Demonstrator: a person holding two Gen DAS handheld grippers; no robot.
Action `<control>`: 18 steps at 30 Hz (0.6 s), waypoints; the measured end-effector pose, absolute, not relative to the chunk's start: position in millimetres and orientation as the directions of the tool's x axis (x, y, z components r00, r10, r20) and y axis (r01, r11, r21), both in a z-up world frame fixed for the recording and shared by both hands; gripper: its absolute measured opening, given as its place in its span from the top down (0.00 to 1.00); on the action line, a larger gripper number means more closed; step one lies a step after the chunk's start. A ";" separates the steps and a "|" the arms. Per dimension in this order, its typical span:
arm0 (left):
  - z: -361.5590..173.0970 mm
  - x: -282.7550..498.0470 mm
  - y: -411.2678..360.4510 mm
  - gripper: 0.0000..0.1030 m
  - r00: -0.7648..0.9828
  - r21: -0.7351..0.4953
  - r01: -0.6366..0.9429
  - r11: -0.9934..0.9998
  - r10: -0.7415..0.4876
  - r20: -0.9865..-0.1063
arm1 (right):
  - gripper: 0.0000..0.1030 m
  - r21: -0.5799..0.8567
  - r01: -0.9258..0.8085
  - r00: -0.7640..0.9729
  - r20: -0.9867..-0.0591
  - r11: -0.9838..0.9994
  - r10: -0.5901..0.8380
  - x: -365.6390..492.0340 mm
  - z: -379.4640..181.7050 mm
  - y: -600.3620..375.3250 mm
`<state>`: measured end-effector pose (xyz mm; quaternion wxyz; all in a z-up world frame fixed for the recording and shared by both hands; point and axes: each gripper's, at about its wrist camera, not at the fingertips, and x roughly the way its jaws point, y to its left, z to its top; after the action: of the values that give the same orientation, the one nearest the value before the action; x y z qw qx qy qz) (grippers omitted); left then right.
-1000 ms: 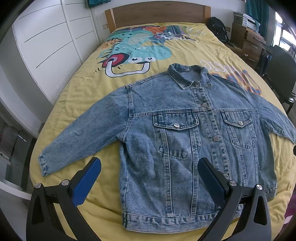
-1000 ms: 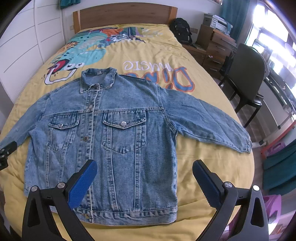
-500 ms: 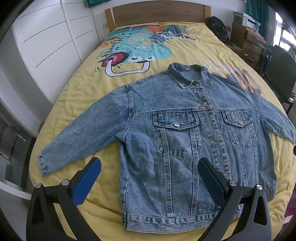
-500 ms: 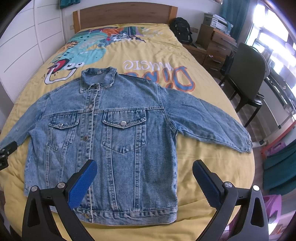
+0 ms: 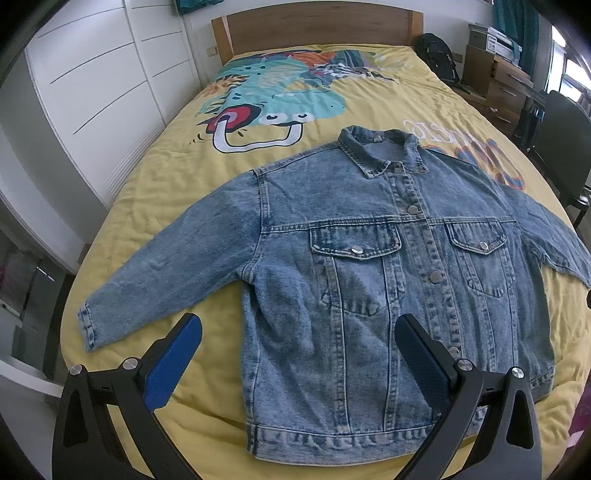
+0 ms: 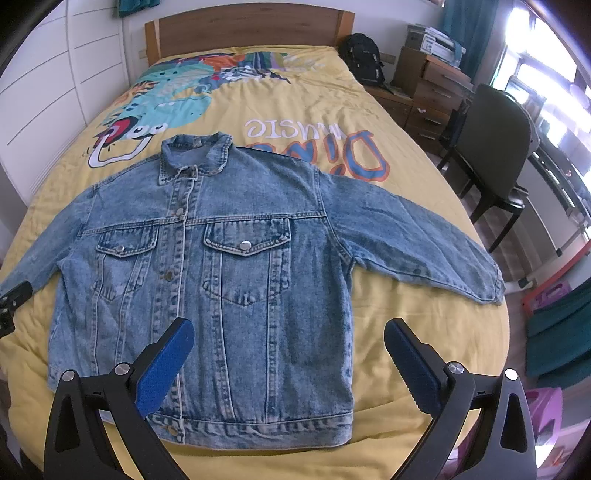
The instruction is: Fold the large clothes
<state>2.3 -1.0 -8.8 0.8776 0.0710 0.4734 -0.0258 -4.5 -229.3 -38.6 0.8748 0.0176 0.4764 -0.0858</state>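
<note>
Both grippers hang above the foot of the bed, and nothing has shifted over the last second: same hover, same framing, so the fold has not begun. The left gripper has its jaws spread wide and empty, and the right gripper is just as spread, gripping nothing.

Directly beyond the fingers lies the one denim jacket, front up, buttoned and spread flat. Its hem sits nearest, just ahead of the blue pads. Count it out: one jacket, two sleeves, two chest pockets. The left sleeve runs out ahead and to the left of the left gripper. The right sleeve stretches ahead and right of the right one, its cuff close to the bed edge.

Further on, the collar points away from both tools, and past it stretches the yellow bedspread with its cartoon print. Then comes one wooden headboard. Off to the far right stand one dark chair and one black backpack.

My read: a sleeve is the likely first grab.
</note>
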 end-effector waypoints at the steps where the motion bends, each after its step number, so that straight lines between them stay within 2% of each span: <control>1: -9.1 3.1 -0.1 0.01 0.550 0.101 0.112 0.989 0.023 -0.835 | 0.00 -0.050 0.166 0.531 -0.837 0.985 -0.132 -3.7 -38.9 -230.1; 10: -9.5 30.8 -2.0 0.01 0.557 0.128 0.121 0.984 0.040 -0.830 | 0.00 -0.004 0.197 0.566 -0.816 0.980 -0.117 14.6 -43.1 -262.9; 18: -11.4 77.1 3.1 0.01 0.573 0.110 0.118 0.987 0.023 -0.819 | 0.00 0.136 0.408 0.565 -0.815 0.903 -0.132 46.5 -69.0 -392.5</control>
<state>77.1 3.1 -11.4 0.8836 0.0762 0.4613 -0.0269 46.5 -392.5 -69.0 0.8706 0.1566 0.4400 -0.1550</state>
